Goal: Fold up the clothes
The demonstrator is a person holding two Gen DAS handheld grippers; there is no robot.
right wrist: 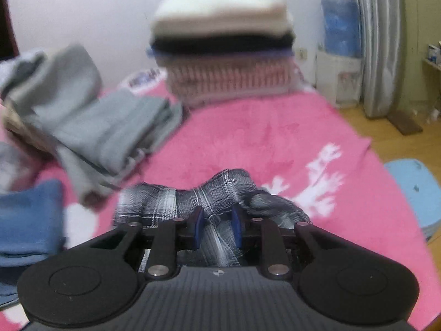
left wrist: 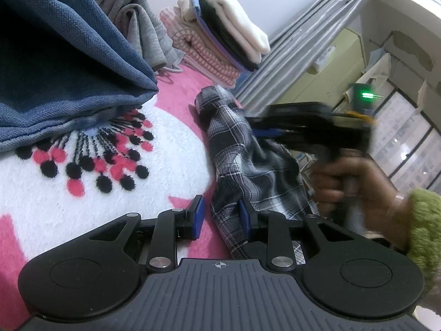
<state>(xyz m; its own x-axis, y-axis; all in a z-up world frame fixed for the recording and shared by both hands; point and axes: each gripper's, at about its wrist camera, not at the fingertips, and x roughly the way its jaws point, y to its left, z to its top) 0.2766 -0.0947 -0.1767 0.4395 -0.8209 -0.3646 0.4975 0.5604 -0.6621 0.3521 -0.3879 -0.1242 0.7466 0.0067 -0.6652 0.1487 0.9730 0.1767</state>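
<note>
1. Blurring most of the right wrist view, motion smears the folded stack point(right wrist: 223, 47) and the grey garments point(right wrist: 91, 127), so their edges are hard to make out.
2. The plaid garment point(left wrist: 248, 165) lies bunched on the pink fleecy blanket point(left wrist: 187, 88) of the bed; its lower end is cut off behind the left gripper point(left wrist: 222, 218).
3. The plaid cloth is thin and woven, grey with white checks, twisted into a rope-like ridge. The blanket is plush, with black and red dots on white.
4. A blue ribbed garment point(left wrist: 63, 63) hangs in thick folds at the upper left.
5. The left gripper's fingers stand partly apart, cloth touching only the right pad; no grip is evident.
6. The right gripper point(right wrist: 217, 227) tilts down over the plaid, fingers parted with cloth between them, not pressed.
7. A hand point(left wrist: 355, 182) in a green fuzzy sleeve point(left wrist: 424, 229) holds it.
</note>
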